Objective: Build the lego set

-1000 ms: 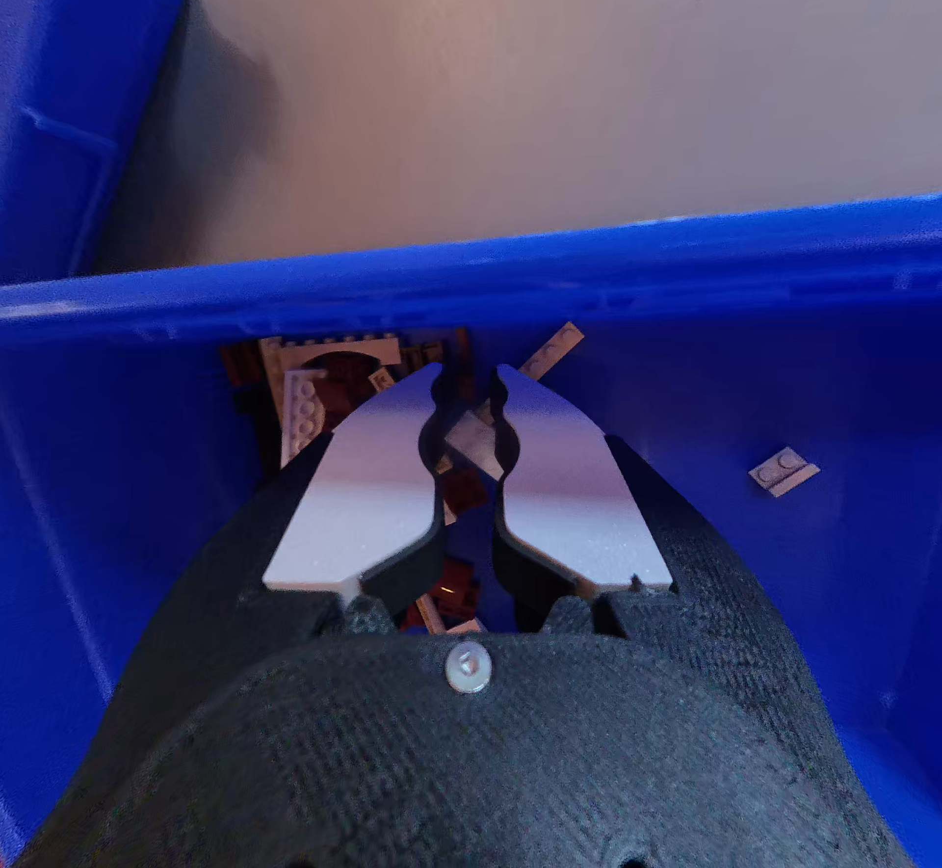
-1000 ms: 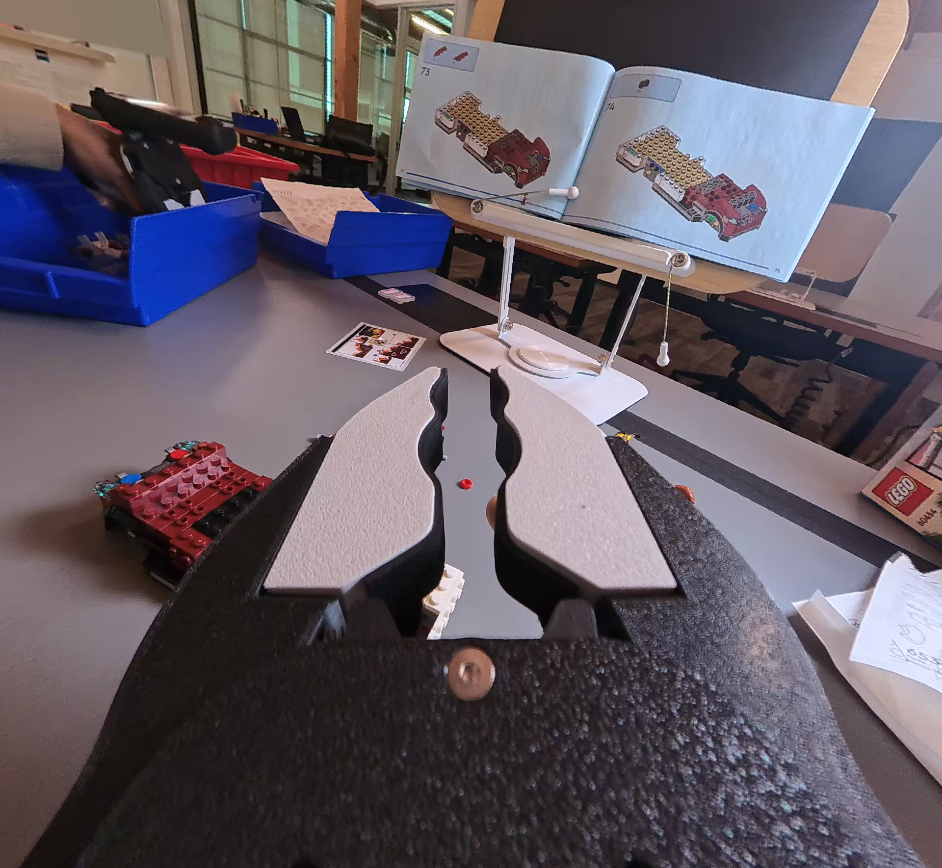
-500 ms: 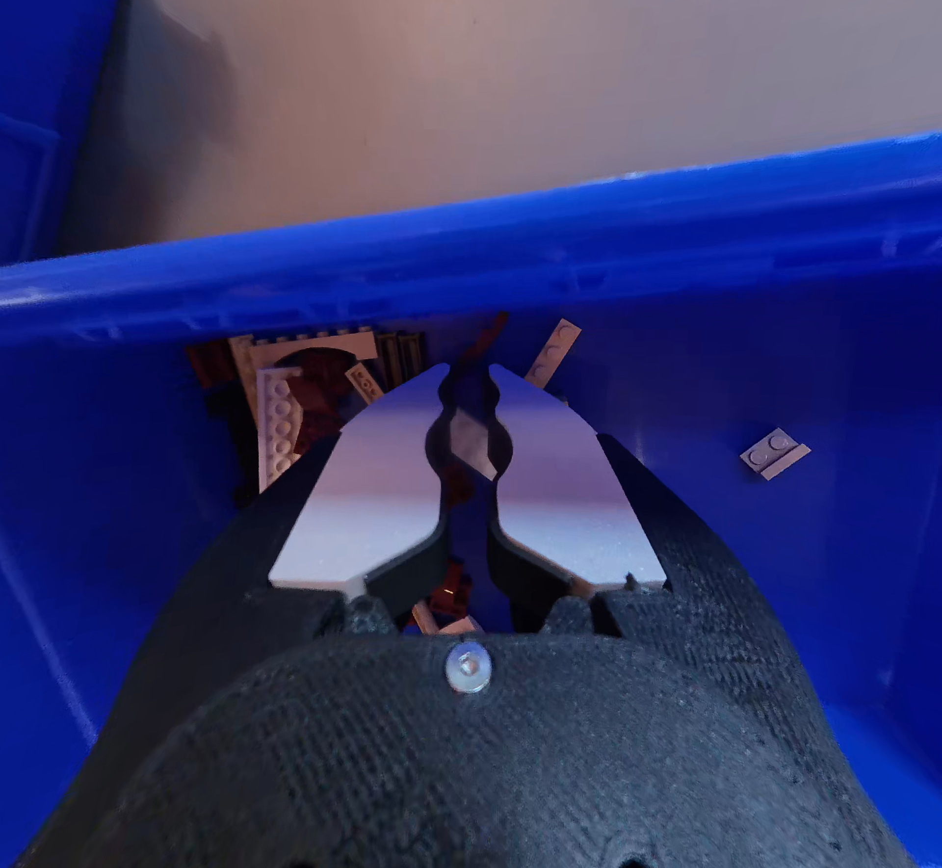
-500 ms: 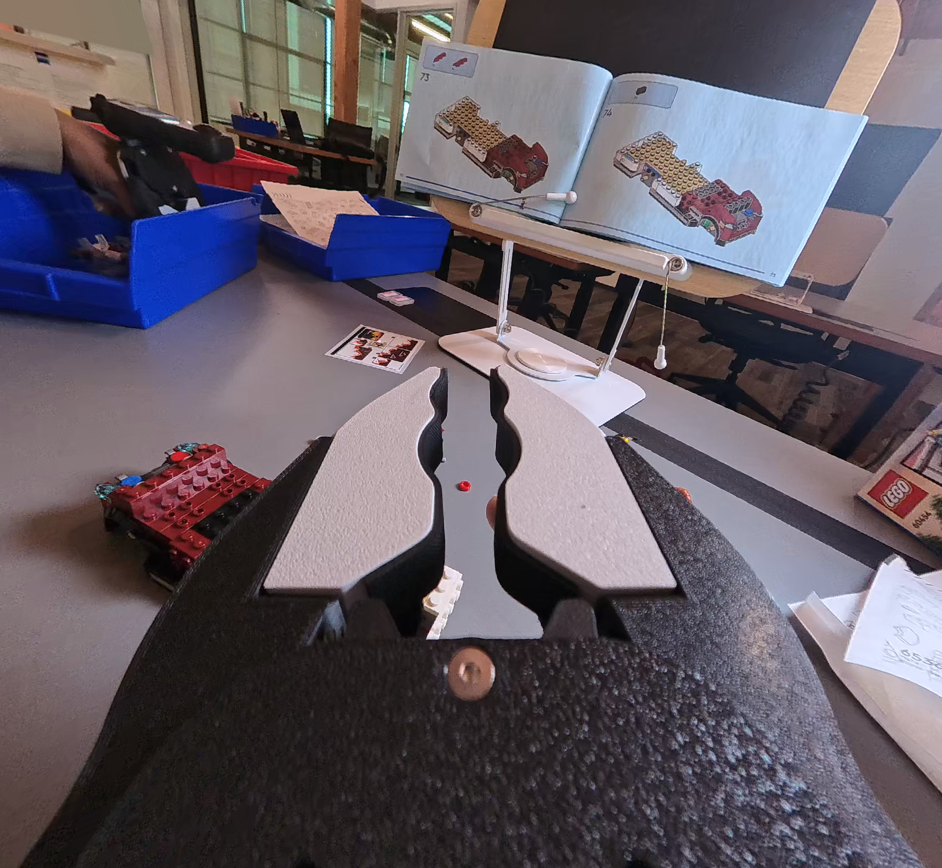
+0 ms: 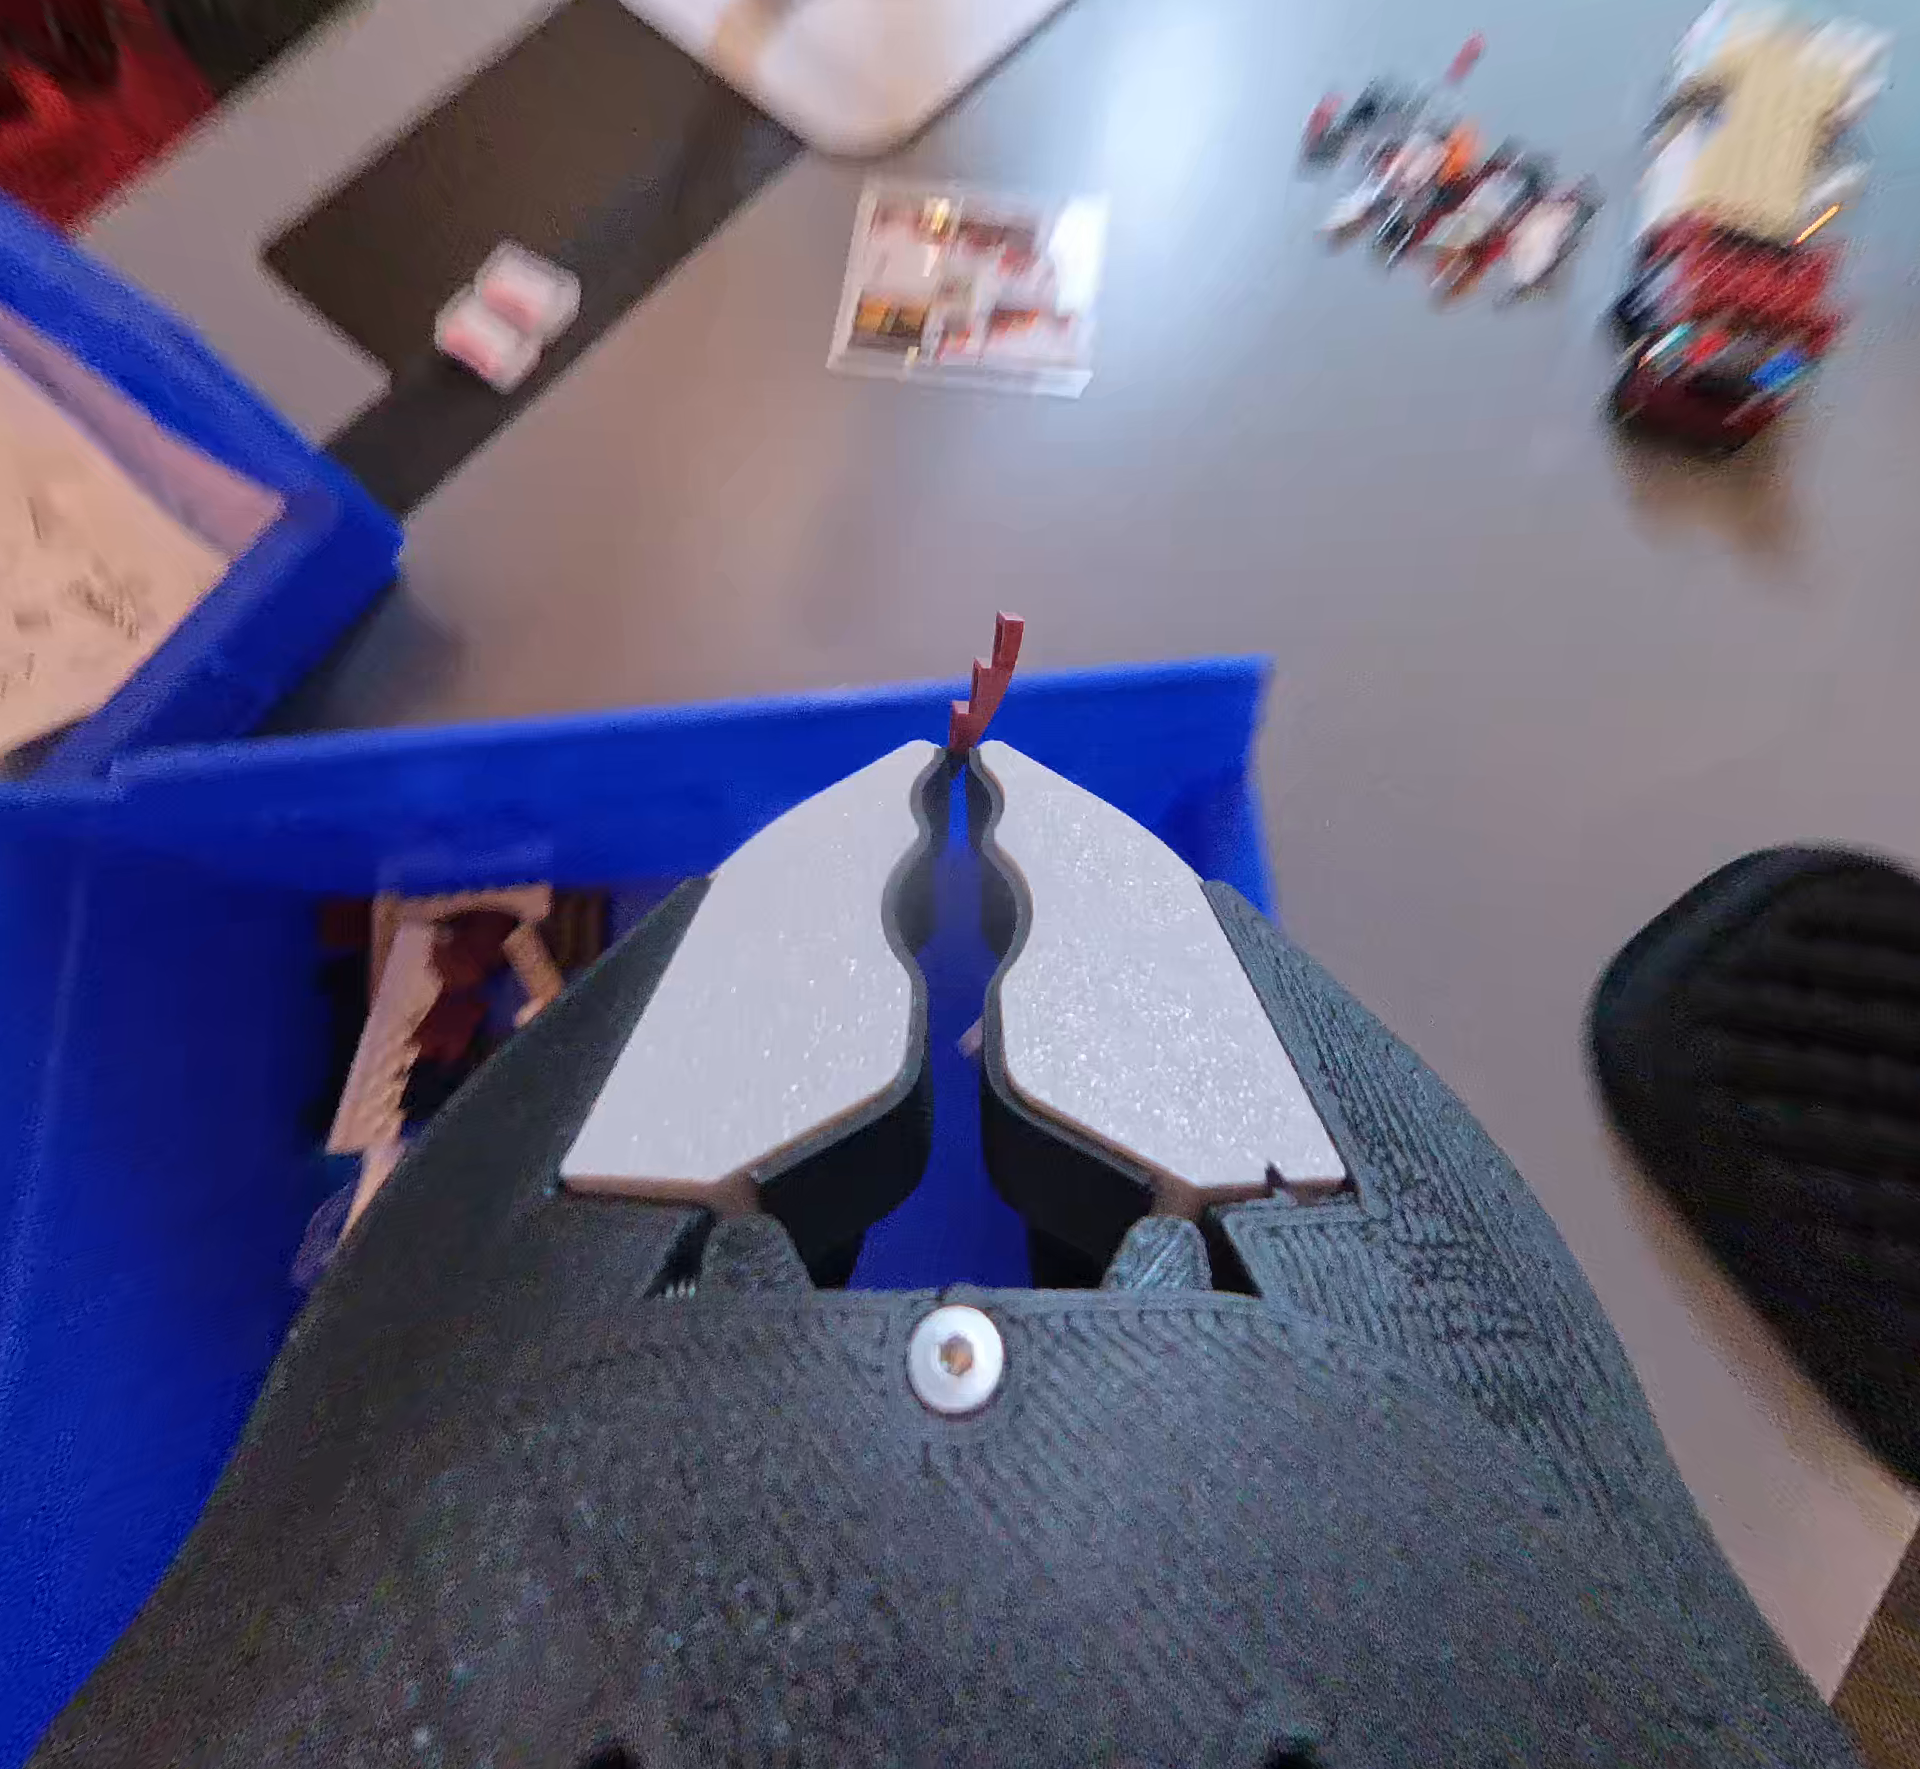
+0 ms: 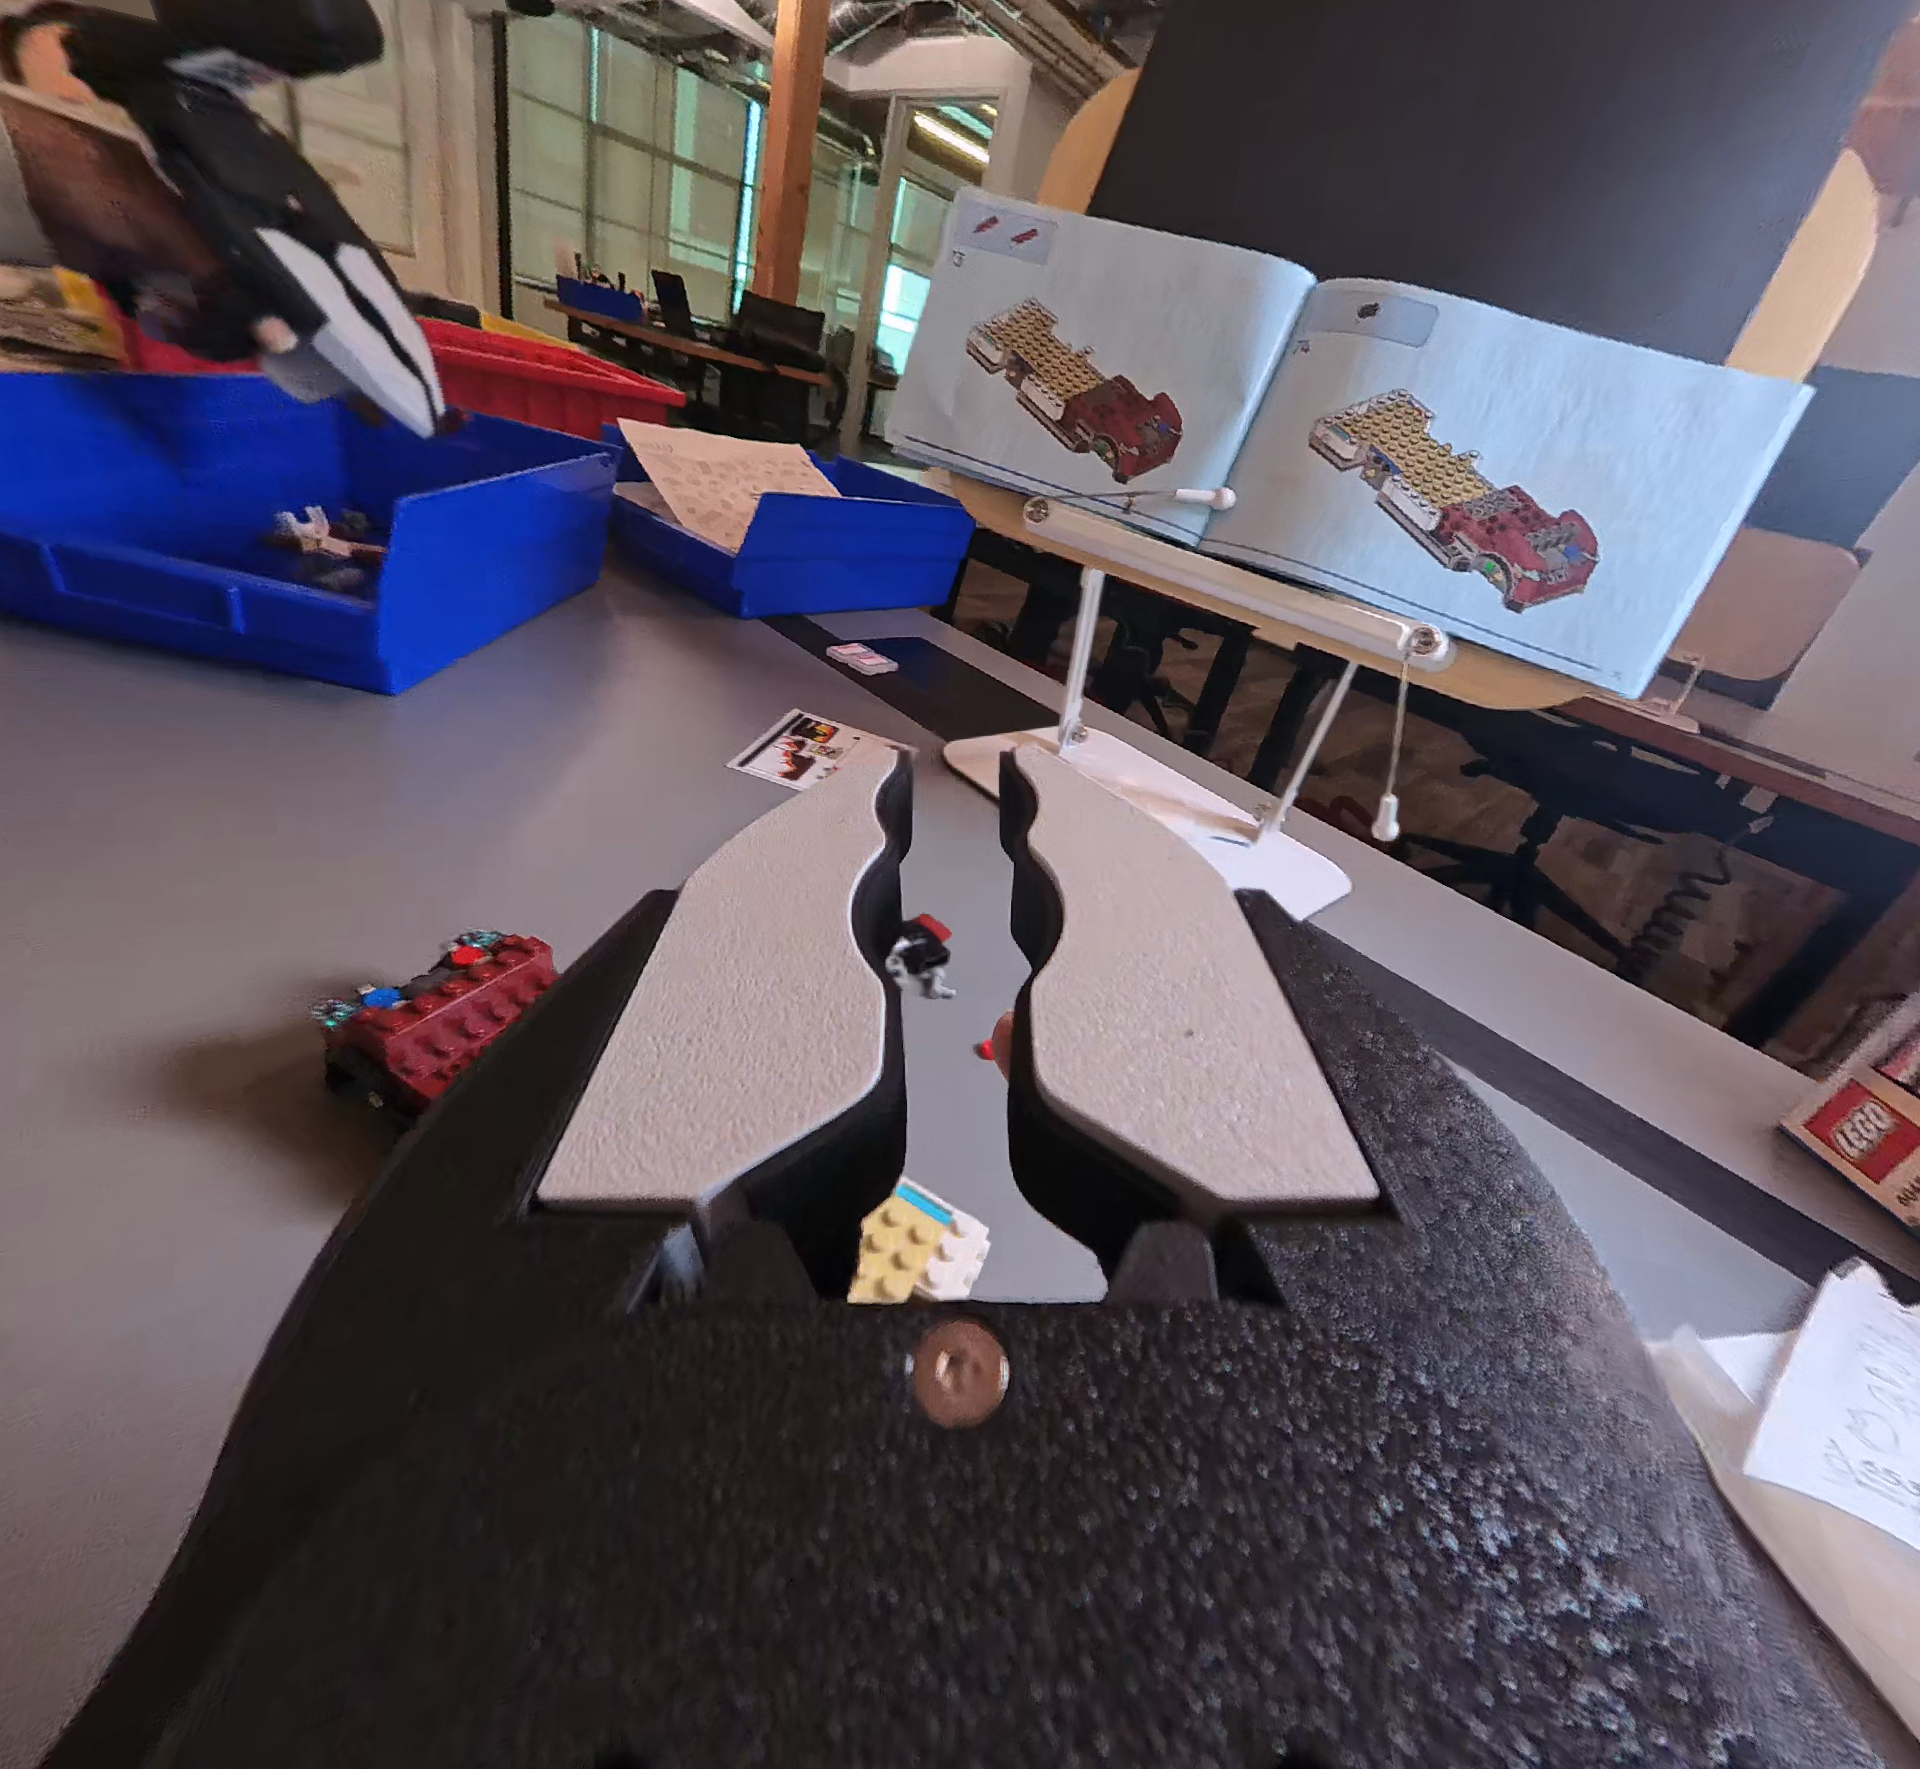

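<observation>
Above the near rim of the blue plastic bin [image 5: 623, 774], the left gripper [image 5: 961, 751] pinches a small dark red stepped plastic piece [image 5: 987, 680] at its very fingertips; both pads press its lower end, and the rest juts out past the tips. Inside that bin, lower left, lies a blurred heap of tan and dark brown bricks [image 5: 447, 992]. A second blue bin holding a printed paper sheet [image 5: 156, 514] stands just beside it to the left.

On the grey tabletop [image 6: 312, 836] the right gripper [image 6: 956, 763] hovers low, fingers apart with nothing between the pads. Seen beneath it: a small black and red part [image 6: 920, 956] and a tan and white brick cluster [image 6: 920, 1246]. To its left sits a dark red brick assembly [image 6: 442, 1018]. Beyond the tips lie a small printed card [image 6: 805, 748] and the white stand [image 6: 1143, 805] carrying an open instruction booklet [image 6: 1299, 410].
</observation>
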A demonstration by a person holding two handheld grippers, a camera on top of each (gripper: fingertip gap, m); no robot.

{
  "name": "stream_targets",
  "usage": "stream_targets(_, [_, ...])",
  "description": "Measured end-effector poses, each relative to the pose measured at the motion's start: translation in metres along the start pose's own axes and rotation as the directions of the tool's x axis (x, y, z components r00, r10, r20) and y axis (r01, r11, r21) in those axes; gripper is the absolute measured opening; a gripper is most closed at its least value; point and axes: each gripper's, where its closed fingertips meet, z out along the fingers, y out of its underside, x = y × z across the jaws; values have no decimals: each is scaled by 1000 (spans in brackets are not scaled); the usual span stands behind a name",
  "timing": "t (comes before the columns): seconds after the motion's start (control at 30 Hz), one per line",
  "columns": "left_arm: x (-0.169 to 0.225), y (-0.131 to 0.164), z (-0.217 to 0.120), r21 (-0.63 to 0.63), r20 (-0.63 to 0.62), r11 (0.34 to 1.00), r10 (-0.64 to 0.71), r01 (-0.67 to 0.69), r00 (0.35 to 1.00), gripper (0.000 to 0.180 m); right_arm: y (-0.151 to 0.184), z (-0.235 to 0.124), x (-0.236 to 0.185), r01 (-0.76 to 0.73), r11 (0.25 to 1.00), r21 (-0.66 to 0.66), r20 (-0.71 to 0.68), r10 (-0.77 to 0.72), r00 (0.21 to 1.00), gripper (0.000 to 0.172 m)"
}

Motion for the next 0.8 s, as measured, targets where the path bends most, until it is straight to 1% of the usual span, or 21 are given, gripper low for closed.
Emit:
stream_targets(0.1, [66,-50,-5,231,-51,973,8,4,999,3,-4,7,-35,-100,994,-44,164,106,981,17])
stream_targets(0.17, [114,-76,4,354,-110,934,5,34,994,3,-10,11,-65,-175,982,-76,275,189,943,18])
stream_targets(0.2, [139,-86,13,403,-159,912,-6,71,987,3,-15,12,-79,-195,977,-85,320,213,923,19])
stream_targets(0.27, [189,-104,34,468,-298,865,-35,178,954,3,-27,13,-103,-196,976,-95,390,218,895,21])
stream_targets(0.33, [235,-117,56,475,-439,831,-60,289,897,3,-41,11,-117,-203,975,-95,435,224,872,22])
stream_targets(0.43, [289,-129,82,416,-612,813,-80,407,787,3,-56,5,-121,-262,957,-126,475,290,831,25])
stream_targets(0.47, [303,-131,88,391,-647,816,-86,426,758,3,-57,2,-120,-280,948,-149,488,317,813,25])
stream_targets(0.53, [321,-133,98,360,-686,823,-85,439,723,3,-54,-5,-121,-281,935,-215,514,353,782,25])
stream_targets(0.6, [335,-135,102,339,-710,832,-79,439,700,3,-44,-12,-119,-261,926,-273,515,370,773,22])
stream_targets(0.63, [339,-135,104,328,-716,839,-78,433,694,3,-42,-16,-119,-267,922,-281,522,380,764,13])
stream_targets(0.67, [341,-135,107,328,-712,840,-80,432,697,3,-43,-21,-118,-281,918,-281,534,393,749,8])
stream_targets(0.73, [346,-133,110,311,-725,851,-76,424,685,3,-40,-29,-119,-297,900,-319,557,431,710,6])
stream_targets(0.77, [346,-132,112,312,-721,855,-72,415,689,0,-37,-33,-116,-312,885,-346,556,461,692,6])
stream_targets(0.8, [343,-130,114,326,-700,857,-63,398,711,2,-33,-35,-109,-333,864,-378,534,498,683,6])
